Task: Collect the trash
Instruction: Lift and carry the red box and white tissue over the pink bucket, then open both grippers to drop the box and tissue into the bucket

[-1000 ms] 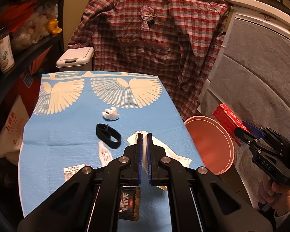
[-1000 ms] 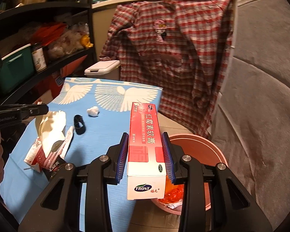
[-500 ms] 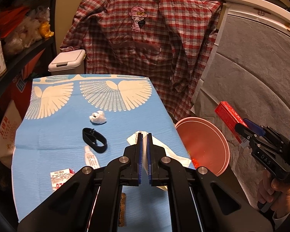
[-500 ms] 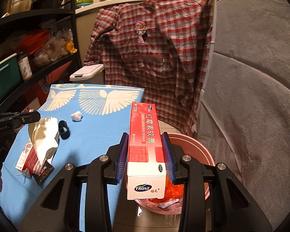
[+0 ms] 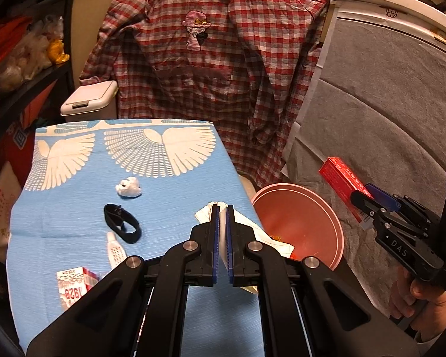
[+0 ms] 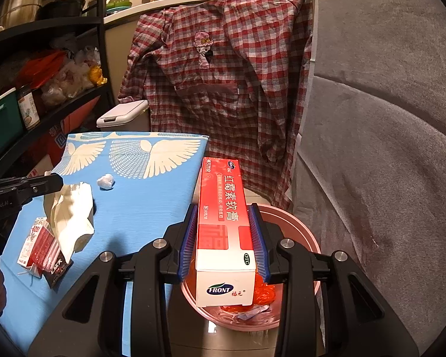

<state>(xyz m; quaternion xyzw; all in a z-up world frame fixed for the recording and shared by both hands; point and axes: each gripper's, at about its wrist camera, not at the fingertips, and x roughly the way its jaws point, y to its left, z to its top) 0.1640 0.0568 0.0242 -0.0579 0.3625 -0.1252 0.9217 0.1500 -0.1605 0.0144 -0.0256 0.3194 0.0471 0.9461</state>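
My right gripper (image 6: 223,241) is shut on a red and white ointment box (image 6: 223,226) and holds it over the pink bin (image 6: 307,232), which has red and white scraps inside. The box (image 5: 342,178) and bin (image 5: 297,217) also show in the left wrist view. My left gripper (image 5: 222,226) is shut on a crumpled white paper wrapper (image 5: 252,232), held above the blue cloth near its right edge; the wrapper (image 6: 71,208) hangs from it in the right wrist view.
On the blue cloth (image 5: 74,196) lie a white paper ball (image 5: 128,187), a black band (image 5: 122,223), a small white tube (image 5: 116,250) and a red-white carton (image 5: 74,285). A white lidded bin (image 5: 89,101) and plaid shirt (image 5: 211,74) stand behind.
Both grippers have shifted right toward the pink bin. The box now sits more squarely over the bin's opening; the wrapper has moved right along the cloth's edge.
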